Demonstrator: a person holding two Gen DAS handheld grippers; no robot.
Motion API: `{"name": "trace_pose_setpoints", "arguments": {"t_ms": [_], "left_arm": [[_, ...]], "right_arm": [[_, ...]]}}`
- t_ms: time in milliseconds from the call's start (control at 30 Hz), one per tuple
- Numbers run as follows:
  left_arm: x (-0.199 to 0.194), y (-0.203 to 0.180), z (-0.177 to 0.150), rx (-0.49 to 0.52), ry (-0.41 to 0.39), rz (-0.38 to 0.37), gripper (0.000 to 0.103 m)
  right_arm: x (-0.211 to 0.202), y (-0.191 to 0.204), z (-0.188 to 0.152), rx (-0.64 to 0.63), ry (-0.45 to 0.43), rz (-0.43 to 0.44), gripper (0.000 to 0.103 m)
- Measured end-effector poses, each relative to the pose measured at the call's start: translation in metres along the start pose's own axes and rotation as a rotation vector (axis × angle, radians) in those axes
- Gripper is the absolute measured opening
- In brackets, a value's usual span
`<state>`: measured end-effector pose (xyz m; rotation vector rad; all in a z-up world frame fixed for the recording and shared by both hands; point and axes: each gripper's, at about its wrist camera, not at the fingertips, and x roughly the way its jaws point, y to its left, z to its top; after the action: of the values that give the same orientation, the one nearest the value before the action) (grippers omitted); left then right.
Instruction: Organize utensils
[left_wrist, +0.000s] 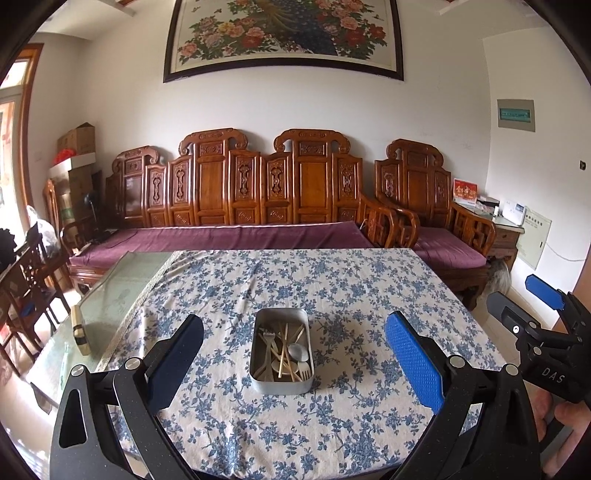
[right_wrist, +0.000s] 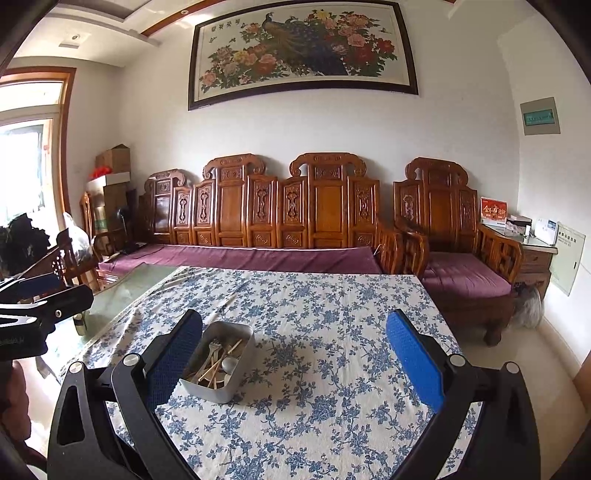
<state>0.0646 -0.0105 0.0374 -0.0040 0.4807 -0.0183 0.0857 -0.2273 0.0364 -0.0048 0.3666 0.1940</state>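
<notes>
Left gripper (left_wrist: 293, 354): jaws spread wide, empty, above the floral tablecloth (left_wrist: 332, 288).
Right gripper (right_wrist: 295, 354): jaws spread, empty.
Metal tin (left_wrist: 281, 386): holds forks, chopsticks, spoons.

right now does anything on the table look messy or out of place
Yes: the utensils lie jumbled in the metal tin, with forks, spoons and chopsticks crossing at odd angles, unsorted. The floral tablecloth leaves the table's left strip bare, where a small block sits near the edge. Nothing looks spilled or broken.
</notes>
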Motion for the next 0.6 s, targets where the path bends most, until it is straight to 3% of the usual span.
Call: {"name": "trace_pose_setpoints", "arguments": {"t_ms": [600], "left_arm": [[0.0016, -0.0029, -0.0004, 0.004, 0.005, 0.001, 0.095]], "right_arm": [[0.0019, 0.0006, -0.0016, 0.003, 0.000, 0.001, 0.100]]}}
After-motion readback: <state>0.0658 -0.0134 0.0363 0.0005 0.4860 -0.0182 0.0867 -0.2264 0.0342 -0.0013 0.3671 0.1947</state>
